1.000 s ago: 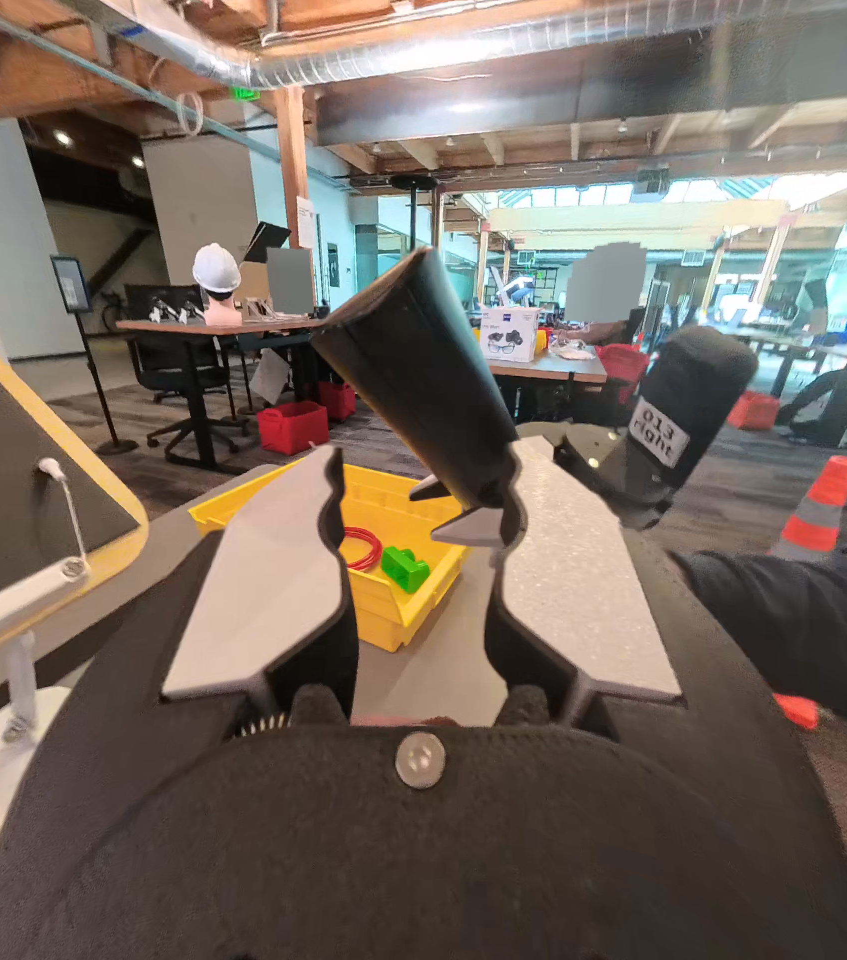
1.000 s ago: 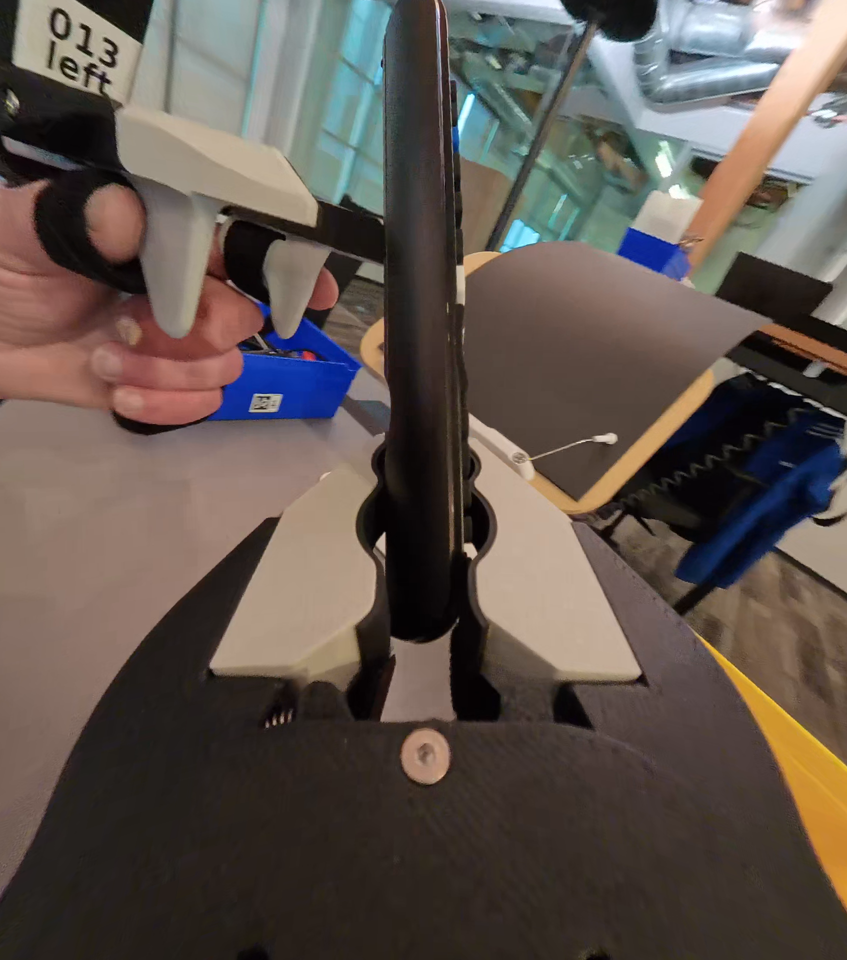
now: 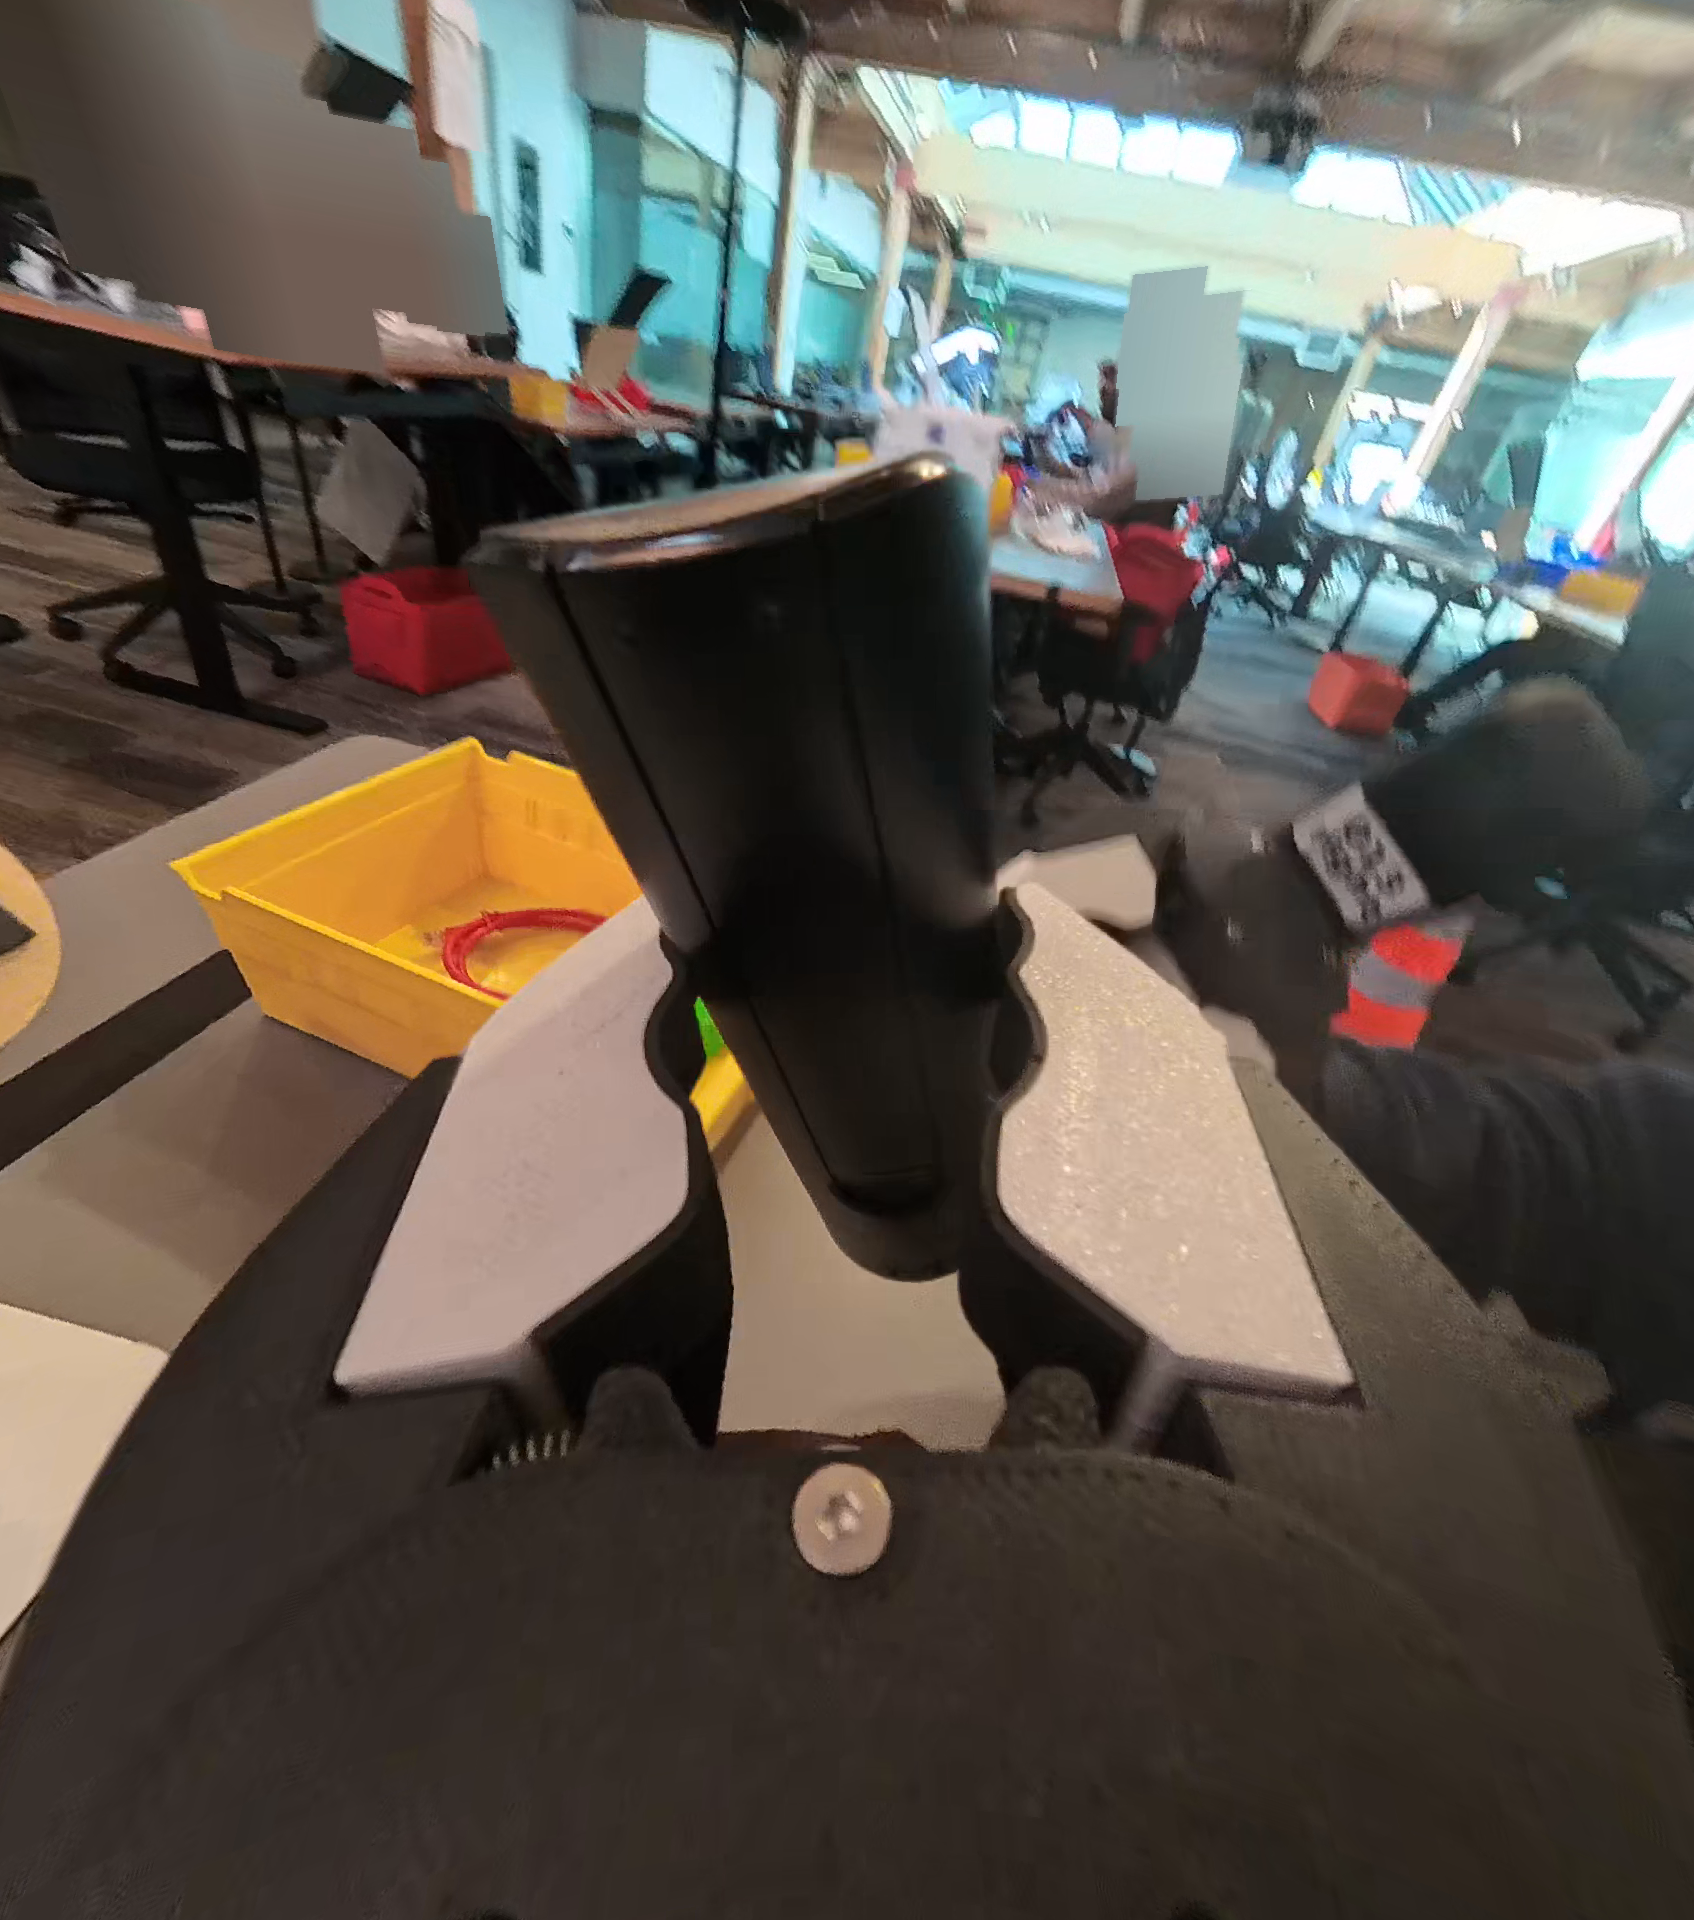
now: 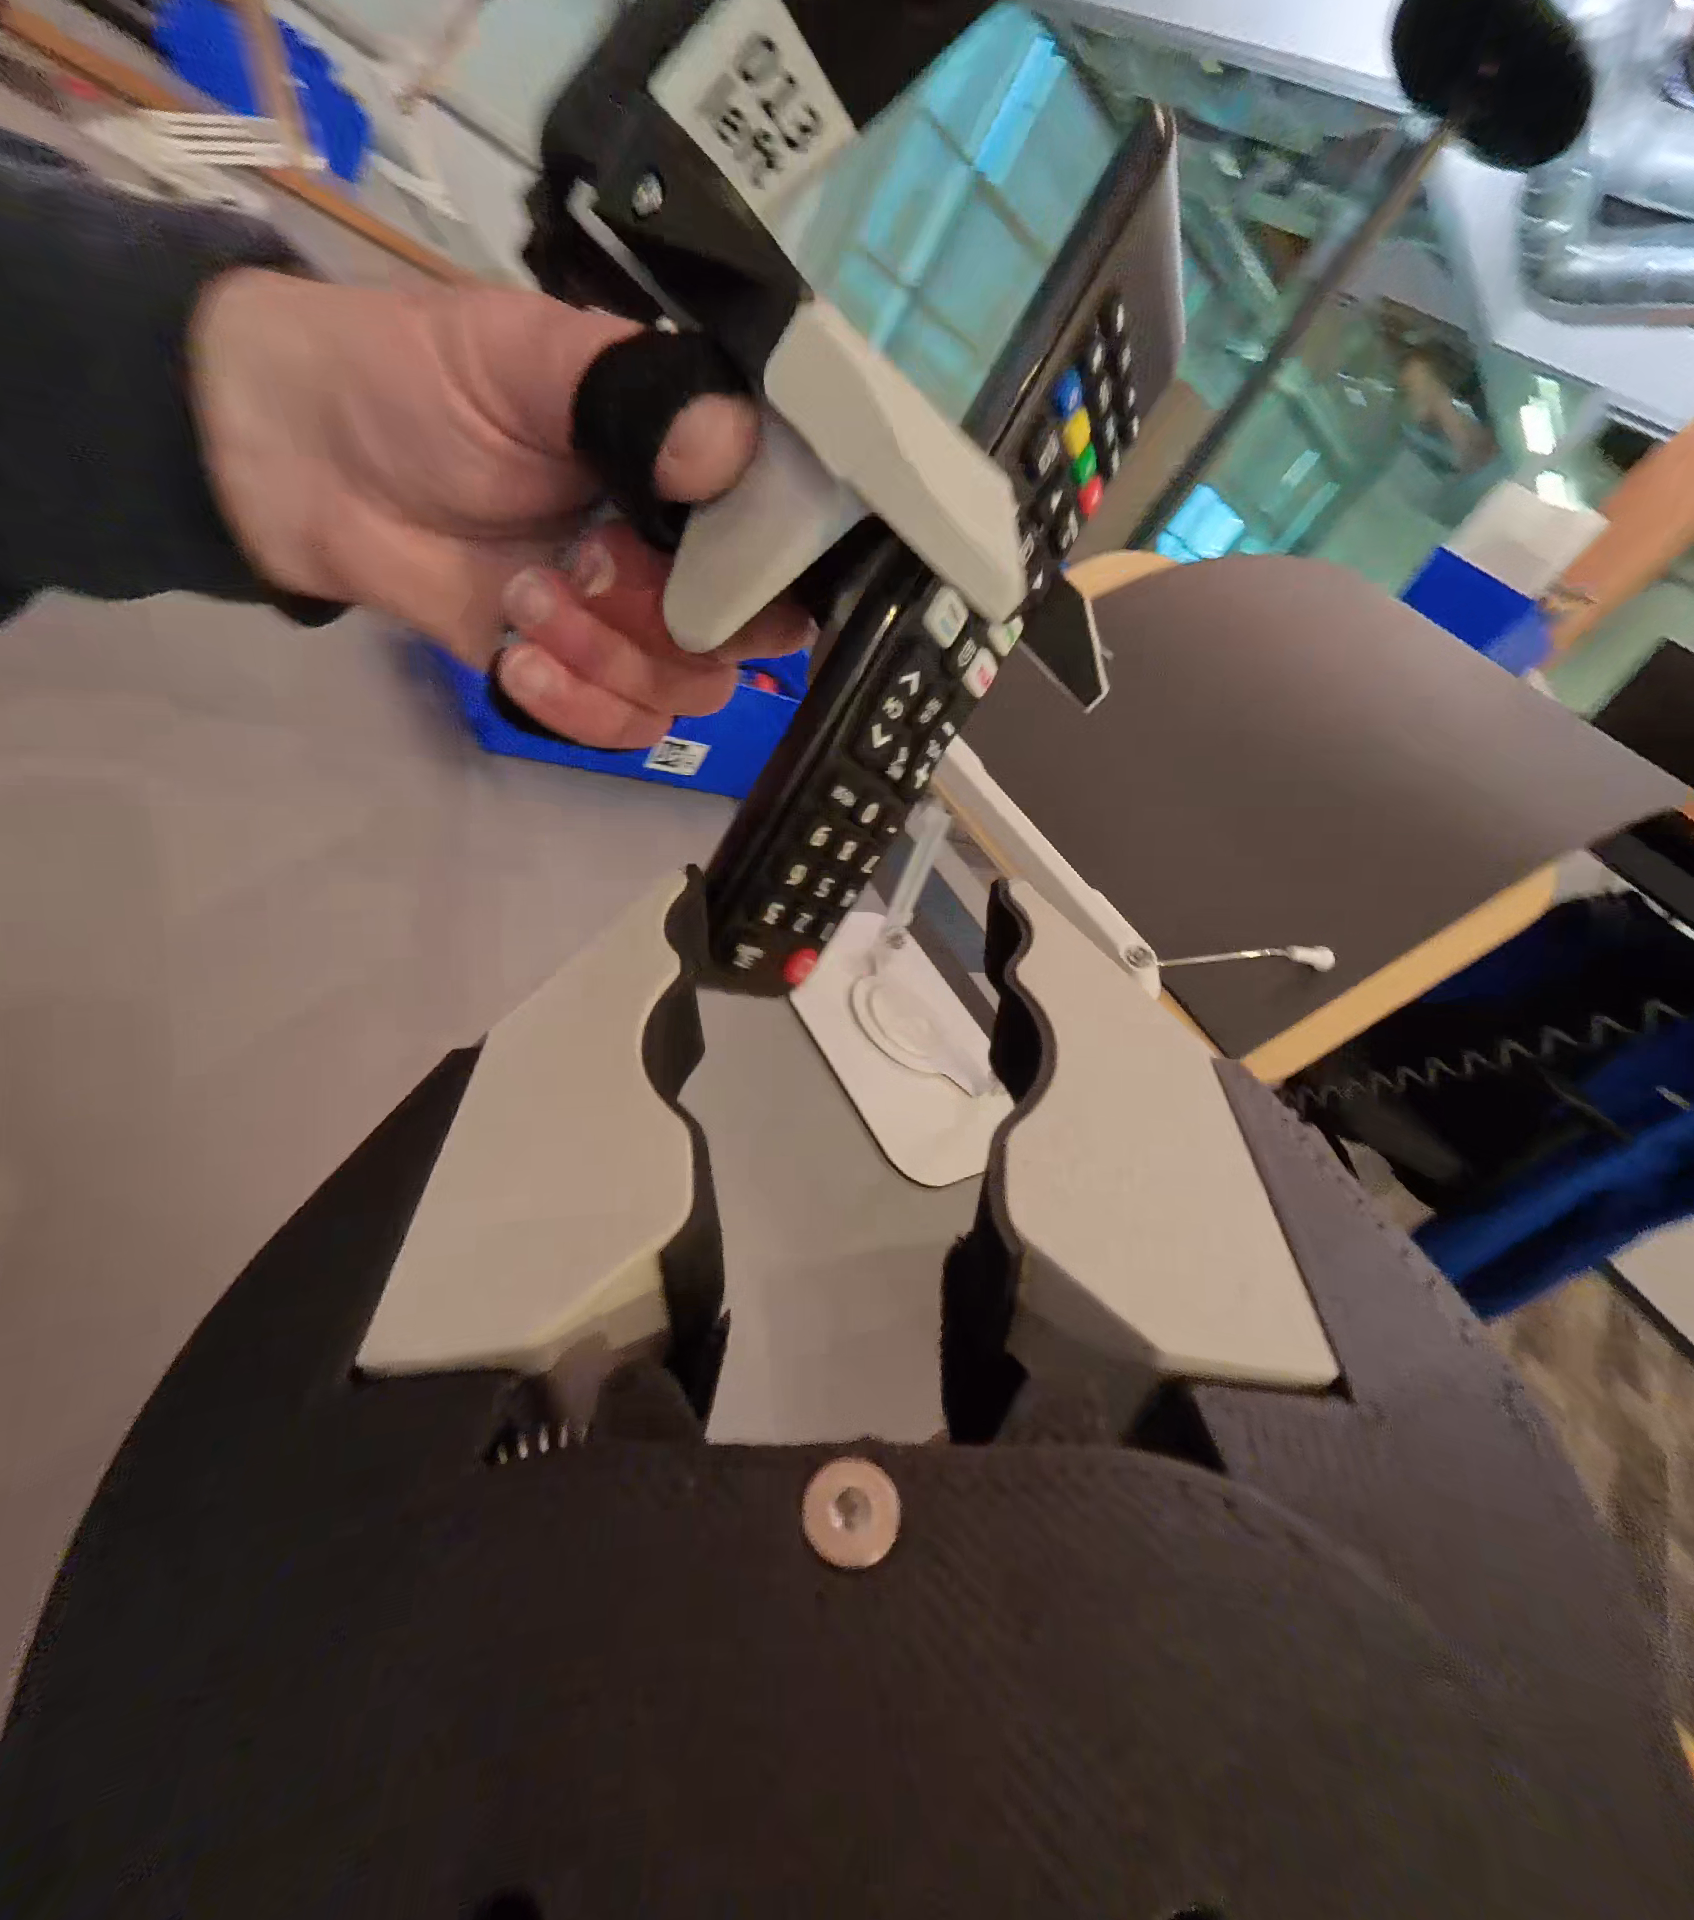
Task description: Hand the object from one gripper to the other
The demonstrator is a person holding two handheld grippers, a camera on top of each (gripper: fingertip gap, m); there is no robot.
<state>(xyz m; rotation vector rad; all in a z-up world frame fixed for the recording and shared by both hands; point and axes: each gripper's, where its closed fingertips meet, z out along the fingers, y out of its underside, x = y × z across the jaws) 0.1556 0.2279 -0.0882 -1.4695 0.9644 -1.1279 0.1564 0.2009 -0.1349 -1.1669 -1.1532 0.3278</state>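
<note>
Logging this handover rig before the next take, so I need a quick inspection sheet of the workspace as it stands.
Surface: grey table, mostly bare.
Job's things: black remote control, clamped near its lower end, tilted, buttons facing away from the left camera.
Clutter: yellow bin holding a red wire coil; blue bin; white plate on the table.
Grippers: left gripper shut on the remote; right gripper open, its near fingertip beside the remote's end.
Cables: nothing seen besides the coil.
Surroundings: open workshop, desks, chairs, red bin.

Black remote in mid-air over the grey table

The long black plastic remote control [image 3: 801,831] [image 4: 884,769] stands nearly upright, tilted slightly left, its smooth back showing in one view, its numbered and coloured buttons in the other, red-button end lowest.
</note>
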